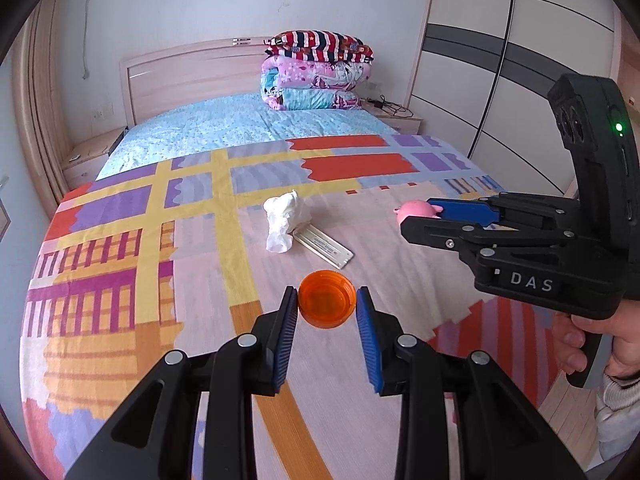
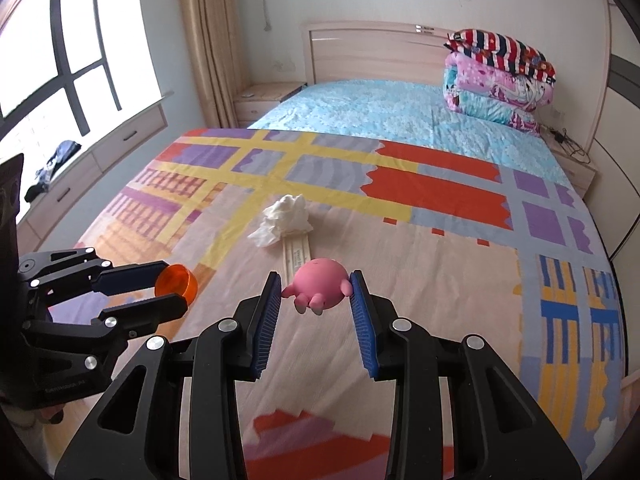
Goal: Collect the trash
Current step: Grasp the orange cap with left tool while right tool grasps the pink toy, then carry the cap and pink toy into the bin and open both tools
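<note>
right wrist alone shows window [image 2: 60, 60]; left claw [image 1: 327, 307] grips orange cap [image 1: 326, 304], right claw [image 2: 316, 292] pink toy [image 2: 318, 286].

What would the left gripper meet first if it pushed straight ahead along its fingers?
The left gripper already grips the orange cap; past it, probably the flat white strip, then the crumpled tissue. Depth is uncertain.

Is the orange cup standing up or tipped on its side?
Tipped on its side. The orange cup is held between the left gripper fingers with its round opening facing the camera, and it looks empty inside.
</note>
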Demonstrator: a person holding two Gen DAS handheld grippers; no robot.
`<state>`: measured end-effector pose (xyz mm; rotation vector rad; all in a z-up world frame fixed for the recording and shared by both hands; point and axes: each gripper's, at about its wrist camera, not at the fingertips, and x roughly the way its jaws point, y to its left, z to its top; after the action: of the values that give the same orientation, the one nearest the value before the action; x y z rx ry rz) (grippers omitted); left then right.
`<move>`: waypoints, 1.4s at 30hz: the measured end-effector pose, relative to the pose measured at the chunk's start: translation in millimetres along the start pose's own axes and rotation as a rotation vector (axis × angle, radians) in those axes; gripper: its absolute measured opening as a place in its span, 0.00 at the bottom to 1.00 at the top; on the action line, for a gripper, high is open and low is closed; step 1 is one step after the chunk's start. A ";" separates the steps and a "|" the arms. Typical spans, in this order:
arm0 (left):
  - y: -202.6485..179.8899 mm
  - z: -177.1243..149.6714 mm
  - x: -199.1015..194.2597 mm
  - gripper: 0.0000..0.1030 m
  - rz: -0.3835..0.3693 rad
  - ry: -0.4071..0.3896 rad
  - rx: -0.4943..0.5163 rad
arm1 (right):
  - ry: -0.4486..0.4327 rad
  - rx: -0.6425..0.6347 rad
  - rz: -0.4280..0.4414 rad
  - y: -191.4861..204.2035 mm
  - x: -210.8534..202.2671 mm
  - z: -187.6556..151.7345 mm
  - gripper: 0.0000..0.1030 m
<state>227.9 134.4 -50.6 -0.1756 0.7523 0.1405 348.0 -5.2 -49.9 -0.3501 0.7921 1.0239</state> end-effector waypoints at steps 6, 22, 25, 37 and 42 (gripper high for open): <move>-11.6 -9.9 -18.2 0.28 -0.009 -0.011 -0.004 | -0.017 -0.009 0.001 7.1 -24.2 -12.6 0.34; -38.4 -42.7 -55.3 0.28 -0.032 -0.011 0.016 | -0.014 -0.016 0.042 22.7 -69.5 -62.2 0.34; -38.8 -52.1 -61.1 0.28 -0.032 -0.002 0.009 | -0.009 -0.042 0.039 27.7 -78.5 -71.2 0.34; -56.3 -79.6 -88.7 0.28 -0.082 -0.009 0.052 | 0.001 -0.098 0.100 51.5 -117.2 -115.0 0.34; -64.3 -94.8 -91.3 0.28 -0.112 -0.001 0.064 | 0.020 -0.086 0.135 55.3 -121.7 -135.3 0.34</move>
<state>111.1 46.0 -48.7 -0.1560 0.7432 0.0103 209.1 -135.2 -47.7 -0.3844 0.7993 1.1847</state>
